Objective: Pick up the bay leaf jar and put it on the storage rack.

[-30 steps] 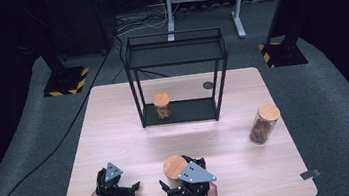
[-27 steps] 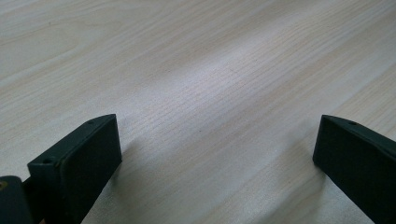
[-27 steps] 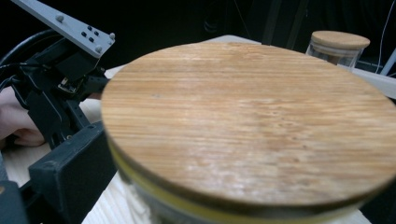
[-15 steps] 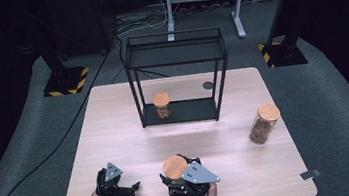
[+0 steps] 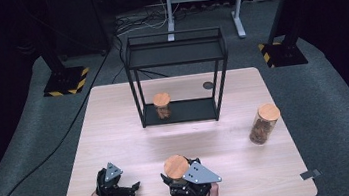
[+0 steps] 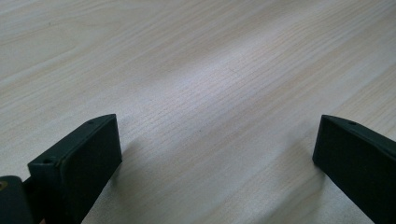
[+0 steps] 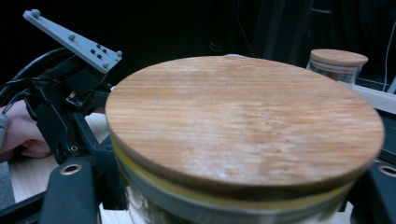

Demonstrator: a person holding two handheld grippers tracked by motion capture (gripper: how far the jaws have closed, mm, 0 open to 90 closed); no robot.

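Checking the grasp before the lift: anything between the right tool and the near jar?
Nothing visible. The right tool has just been closing and its jaws sit against both sides of the near jar, below the wooden lid.

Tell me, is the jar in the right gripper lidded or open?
Lidded. A round wooden lid sits flat on the jar, which stands upright between the right gripper jaws, closed on it.

High view overlooks table (image 5: 131, 133) (tool cameras sit close).

Wooden-lidded glass jar (image 5: 176, 168) stands upright near the table's front edge.
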